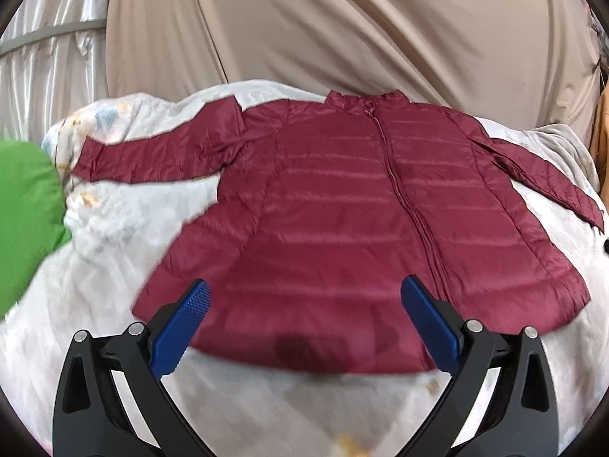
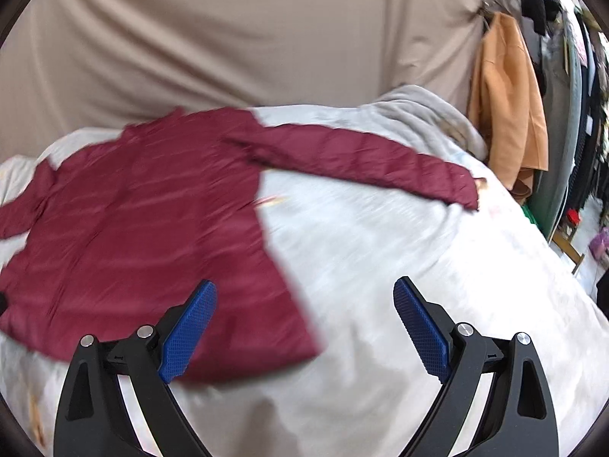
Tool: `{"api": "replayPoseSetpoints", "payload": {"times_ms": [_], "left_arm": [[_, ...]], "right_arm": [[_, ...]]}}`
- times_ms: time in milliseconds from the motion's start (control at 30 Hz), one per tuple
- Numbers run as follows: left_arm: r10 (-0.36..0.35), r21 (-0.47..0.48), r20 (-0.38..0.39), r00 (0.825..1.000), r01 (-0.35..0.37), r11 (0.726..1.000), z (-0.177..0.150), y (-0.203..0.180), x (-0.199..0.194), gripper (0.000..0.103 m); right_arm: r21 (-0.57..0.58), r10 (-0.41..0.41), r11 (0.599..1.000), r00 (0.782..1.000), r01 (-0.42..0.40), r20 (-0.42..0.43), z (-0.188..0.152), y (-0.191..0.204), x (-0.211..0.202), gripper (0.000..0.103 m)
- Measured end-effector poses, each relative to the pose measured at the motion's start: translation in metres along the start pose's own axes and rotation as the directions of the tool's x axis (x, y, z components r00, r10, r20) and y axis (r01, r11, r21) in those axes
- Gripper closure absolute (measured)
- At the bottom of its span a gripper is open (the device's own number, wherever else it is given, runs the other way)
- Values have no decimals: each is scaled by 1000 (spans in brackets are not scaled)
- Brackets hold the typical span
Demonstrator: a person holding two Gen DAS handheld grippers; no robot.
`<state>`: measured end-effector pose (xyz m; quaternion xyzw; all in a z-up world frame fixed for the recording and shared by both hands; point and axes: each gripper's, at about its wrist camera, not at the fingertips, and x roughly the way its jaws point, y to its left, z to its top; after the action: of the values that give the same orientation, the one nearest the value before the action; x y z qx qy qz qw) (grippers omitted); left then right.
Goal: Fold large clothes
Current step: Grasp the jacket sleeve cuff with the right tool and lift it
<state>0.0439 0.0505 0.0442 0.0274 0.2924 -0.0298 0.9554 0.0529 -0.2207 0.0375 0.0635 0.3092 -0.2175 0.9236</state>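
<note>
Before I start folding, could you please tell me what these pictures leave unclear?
- Jacket underside: hidden, it lies front-up in both views.
- Green item: cut off by the left wrist view's edge.
- Bedding print: motion-blurred, right wrist view.
- Hanging clothes: small, crowded at that view's rim.

Your left claw [image 1: 304,297] is matte black plastic: two curved, hollow-framed arms with triangular cutouts, each tipped with a blue pad [image 1: 190,320] textured in a fine diamond grid and serrated along the lower edge. Four round silver pivot screws [image 1: 136,329] sit on top of the linkages, two per side. Your right claw [image 2: 304,297] is the same build: black arms, blue gridded pads [image 2: 188,331], silver screws [image 2: 465,329], no cables or markings showing in either wrist view.
</note>
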Motion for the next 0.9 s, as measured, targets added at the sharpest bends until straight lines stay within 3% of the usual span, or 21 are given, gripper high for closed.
{"api": "replayPoseSetpoints", "payload": {"times_ms": [67, 167, 267, 367, 500, 600, 667, 767, 833, 900], "left_arm": [[-2, 17, 13, 1000, 2, 1000, 12, 4, 7, 5], [-14, 23, 26, 1000, 13, 1000, 31, 13, 22, 5], [-12, 19, 27, 1000, 12, 1000, 49, 19, 40, 5], [17, 30, 28, 999, -17, 999, 63, 17, 58, 5], [37, 41, 13, 999, -37, 998, 76, 10, 80, 5], [42, 44, -11, 999, -41, 998, 81, 5, 96, 5], [54, 53, -13, 998, -53, 997, 83, 3, 104, 5], [63, 59, -17, 998, -62, 996, 85, 1, 112, 5], [64, 60, -20, 998, -63, 996, 86, 1, 115, 5], [69, 63, -22, 997, -68, 996, 86, 0, 118, 5]], "right_arm": [[57, -24, 998, 1000, 24, -2, 21, -35, 22, 11], [212, -8, 977, 997, 24, -77, 46, -100, 75, 11], [416, -20, 906, 990, 77, -139, 59, -172, 125, 11], [542, -40, 832, 986, 121, -160, 67, -224, 163, 11], [615, -18, 780, 987, 116, -163, 72, -255, 196, 13], [626, 3, 773, 986, 104, -167, 79, -255, 219, 31], [617, 23, 782, 985, 89, -171, 91, -250, 236, 51], [597, 46, 801, 988, 51, -146, 118, -231, 249, 94], [579, 73, 816, 993, -3, -97, 144, -209, 247, 95], [506, 114, 857, 993, -94, -8, 180, -165, 229, 95]]}}
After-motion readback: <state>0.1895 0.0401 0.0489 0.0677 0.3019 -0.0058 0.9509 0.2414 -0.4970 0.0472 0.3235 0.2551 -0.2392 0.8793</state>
